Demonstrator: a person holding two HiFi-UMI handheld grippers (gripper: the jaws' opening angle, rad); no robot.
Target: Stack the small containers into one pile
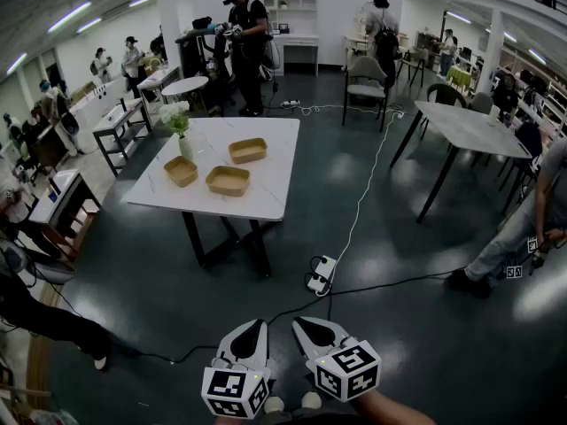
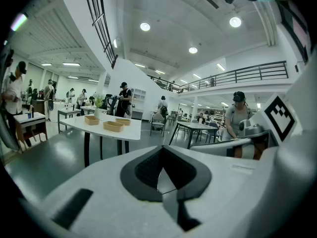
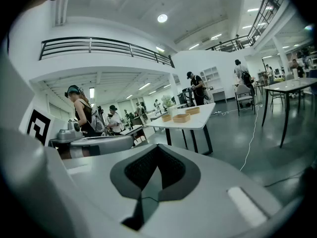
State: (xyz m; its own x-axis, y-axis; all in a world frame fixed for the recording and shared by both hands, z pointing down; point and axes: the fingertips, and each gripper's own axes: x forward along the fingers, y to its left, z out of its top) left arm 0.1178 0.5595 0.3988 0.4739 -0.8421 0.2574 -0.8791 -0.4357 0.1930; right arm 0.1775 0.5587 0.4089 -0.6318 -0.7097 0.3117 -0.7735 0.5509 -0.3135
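Observation:
Three small tan containers lie apart on a white marble-top table [image 1: 266, 197] far ahead: one at the left [image 1: 181, 171], one in front [image 1: 228, 181], one behind [image 1: 248, 150]. The left gripper view shows them small on the table [image 2: 113, 126]; the right gripper view does too [image 3: 181, 117]. My left gripper [image 1: 257, 324] and right gripper [image 1: 299, 322] hang side by side near the bottom of the head view, above the floor and well short of the table. Both are shut with nothing between the jaws.
A white vase of flowers [image 1: 178, 124] stands at the table's left. A power strip [image 1: 321, 274] and cables lie on the dark floor between me and the table. A grey table [image 1: 469, 127] with chairs stands to the right. Several people stand around the room.

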